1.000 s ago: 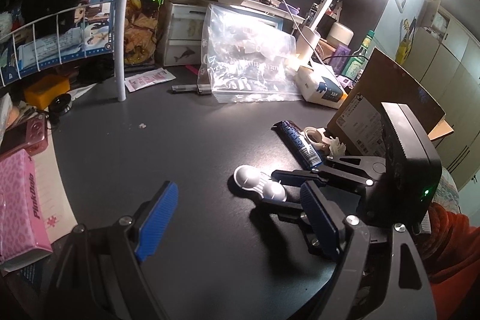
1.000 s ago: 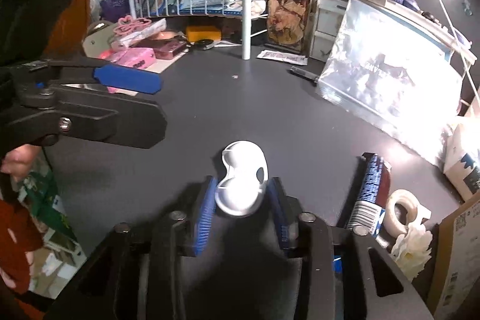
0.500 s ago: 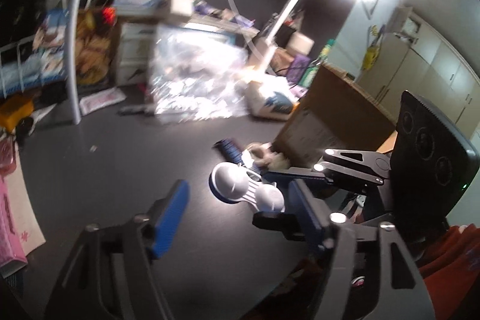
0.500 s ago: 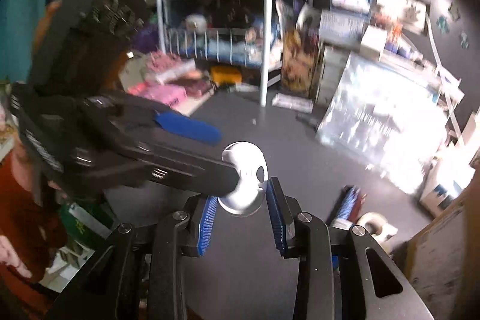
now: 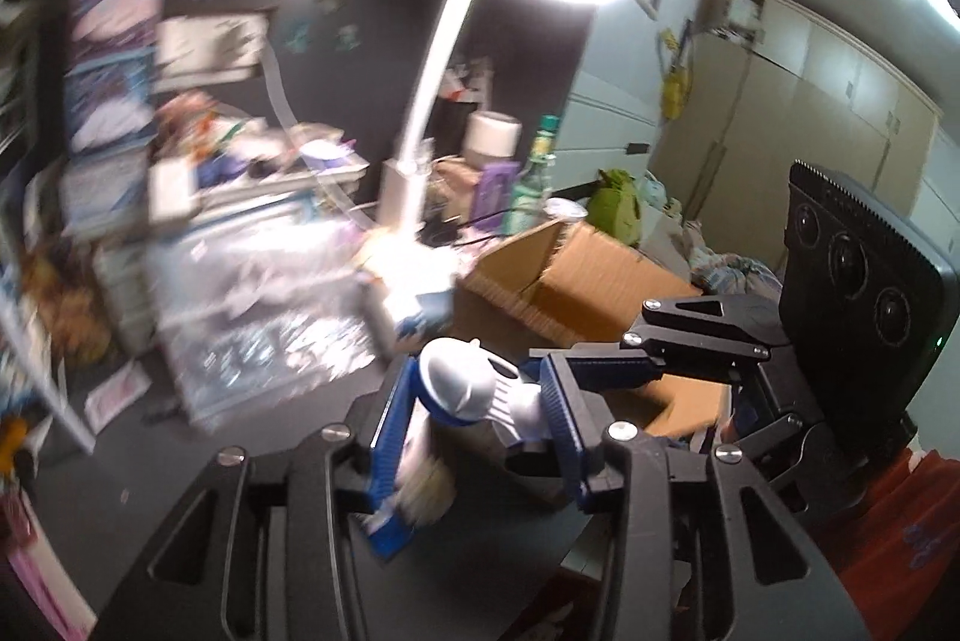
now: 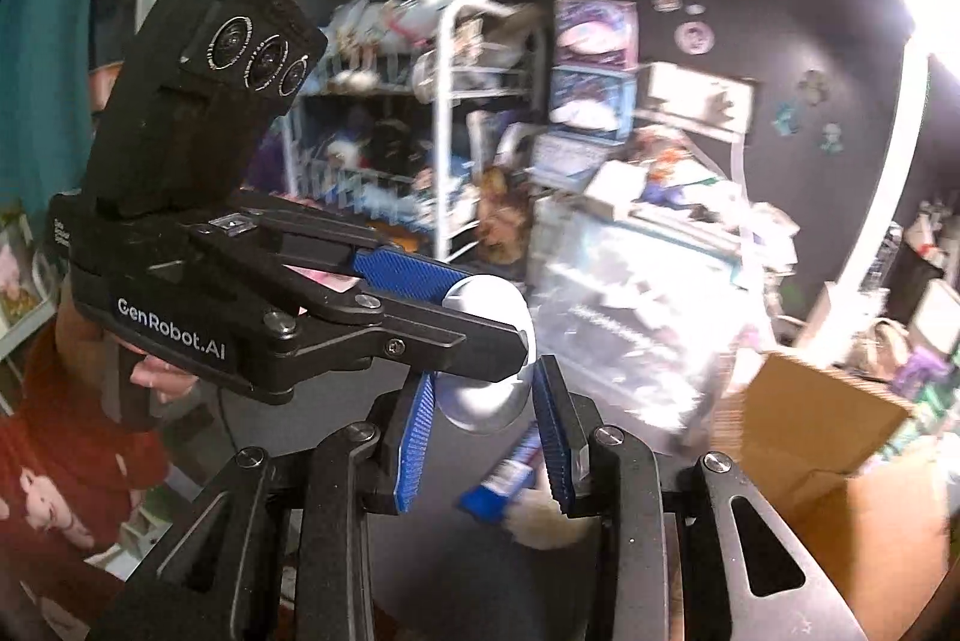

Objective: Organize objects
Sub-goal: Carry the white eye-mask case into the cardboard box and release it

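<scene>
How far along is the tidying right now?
Early days. In hand: the white case is lifted off the desk, gripped by the right gripper, with the left gripper closing its jaws on it too. Left: the cardboard box looks empty, and clutter fills the desk.

Both my grippers are crowded nose to nose around the white case (image 5: 474, 389), so neither has sideways room there; the left gripper (image 6: 480, 323) crosses right over the right gripper (image 6: 486, 419). Open cardboard box (image 5: 576, 281) sits just beyond on the right side, top unobstructed. Lamp arm (image 5: 432, 59), clear plastic bag (image 5: 264, 293) and wire rack (image 6: 444, 131) wall off the far side; bare dark desk (image 5: 198, 437) below-left is passable.
</scene>
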